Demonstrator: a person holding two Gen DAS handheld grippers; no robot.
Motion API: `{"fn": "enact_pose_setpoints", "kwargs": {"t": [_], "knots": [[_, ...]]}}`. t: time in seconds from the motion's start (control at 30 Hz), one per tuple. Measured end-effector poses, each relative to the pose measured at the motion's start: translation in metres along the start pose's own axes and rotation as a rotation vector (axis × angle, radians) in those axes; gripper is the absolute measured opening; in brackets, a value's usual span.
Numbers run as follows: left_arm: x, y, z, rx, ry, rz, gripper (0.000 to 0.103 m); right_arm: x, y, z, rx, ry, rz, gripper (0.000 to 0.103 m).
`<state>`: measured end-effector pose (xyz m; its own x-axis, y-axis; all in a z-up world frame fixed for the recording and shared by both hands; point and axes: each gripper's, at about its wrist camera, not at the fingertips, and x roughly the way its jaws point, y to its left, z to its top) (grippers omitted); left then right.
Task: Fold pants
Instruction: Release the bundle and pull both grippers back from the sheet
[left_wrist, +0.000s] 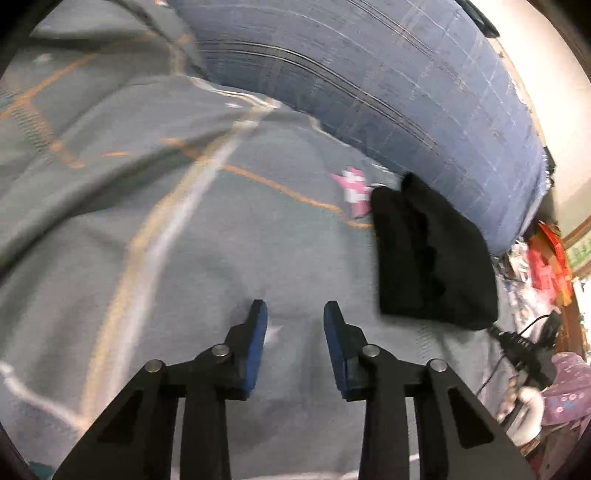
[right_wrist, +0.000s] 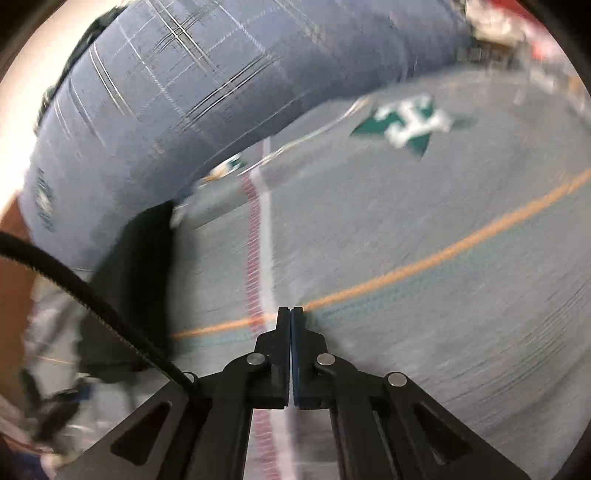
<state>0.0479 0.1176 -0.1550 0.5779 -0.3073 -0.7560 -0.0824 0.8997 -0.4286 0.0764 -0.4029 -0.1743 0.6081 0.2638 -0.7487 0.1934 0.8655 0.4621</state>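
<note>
The black pants (left_wrist: 432, 258) lie as a small folded bundle on the grey bed sheet (left_wrist: 147, 221), against the foot of a blue plaid quilt roll. In the left wrist view my left gripper (left_wrist: 294, 306) hovers over bare sheet to the left of the bundle, its blue pads apart with nothing between them. In the right wrist view the pants (right_wrist: 140, 266) sit at the left, blurred. My right gripper (right_wrist: 291, 310) is over the sheet (right_wrist: 406, 221) to their right, its jaws pressed together and empty.
The blue plaid quilt roll (left_wrist: 406, 92) (right_wrist: 166, 92) borders the far side of the sheet. Past the bed's right edge are red clutter (left_wrist: 550, 258), a black plug and cord (left_wrist: 517, 343) and pink flowered cloth (left_wrist: 569, 387). A black cable (right_wrist: 92, 291) crosses the lower left.
</note>
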Motion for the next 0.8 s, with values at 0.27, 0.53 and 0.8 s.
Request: {"fn": "enact_pose_setpoints", "kwargs": {"t": [0.27, 0.53, 0.8], "knots": [[-0.048, 0.042, -0.013, -0.04, -0.024, 0.194, 0.034, -0.028, -0.049, 0.035, 0.025, -0.066, -0.387, 0.011], [-0.114, -0.028, -0.038, 0.05, -0.215, 0.077, 0.05, -0.083, 0.028, -0.063, 0.001, 0.014, 0.234, 0.054], [-0.128, -0.07, -0.063, 0.117, -0.264, 0.084, 0.052, -0.052, -0.027, -0.081, 0.065, 0.14, 0.079, 0.0]]}}
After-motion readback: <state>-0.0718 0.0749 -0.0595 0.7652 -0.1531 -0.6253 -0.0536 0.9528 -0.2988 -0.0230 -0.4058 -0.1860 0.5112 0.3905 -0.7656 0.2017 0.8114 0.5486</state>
